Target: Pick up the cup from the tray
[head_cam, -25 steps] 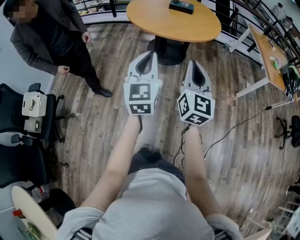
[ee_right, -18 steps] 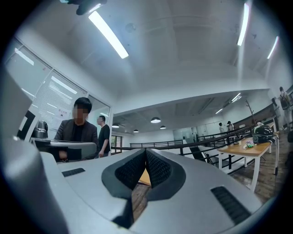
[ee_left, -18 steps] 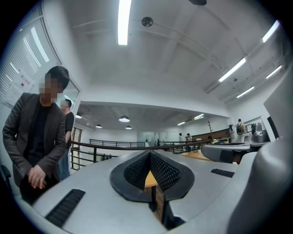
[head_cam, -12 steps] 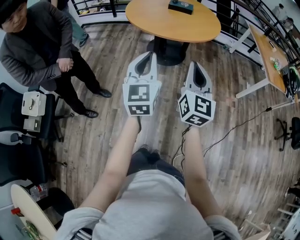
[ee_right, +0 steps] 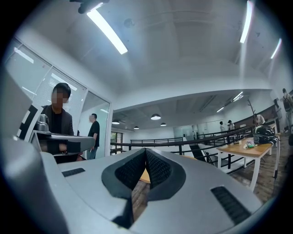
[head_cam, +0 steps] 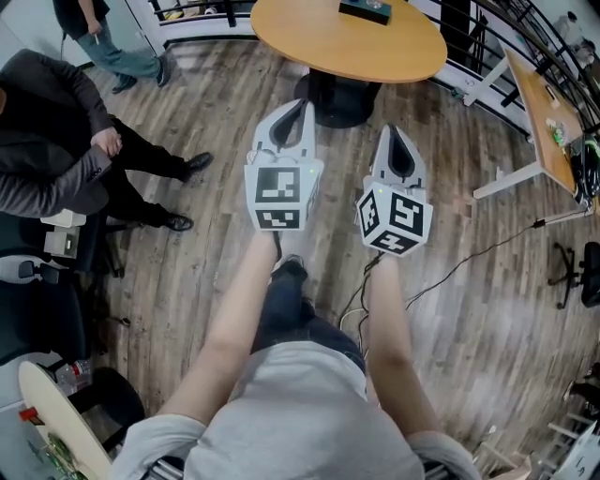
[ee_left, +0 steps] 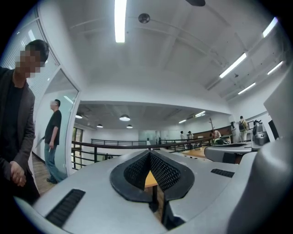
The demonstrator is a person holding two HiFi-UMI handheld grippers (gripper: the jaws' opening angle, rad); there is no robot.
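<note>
None of our views showed a cup or a tray, so we could not tell which way the cup lay from the jaws. Only a small dark thing (head_cam: 364, 9) sat on the round tabletop (head_cam: 347, 47) ahead, too small to name. Our left gripper (head_cam: 302, 108) and right gripper (head_cam: 392, 129) pointed side by side toward that tabletop, neither clearly nearer. Both pairs of jaws were pressed together with nothing between them. We think the tray had to be found first.

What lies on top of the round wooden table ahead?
One small dark thing with a teal edge lies at the far side of the round table. The picture's top edge cuts it, so what it holds stays unseen.
</note>
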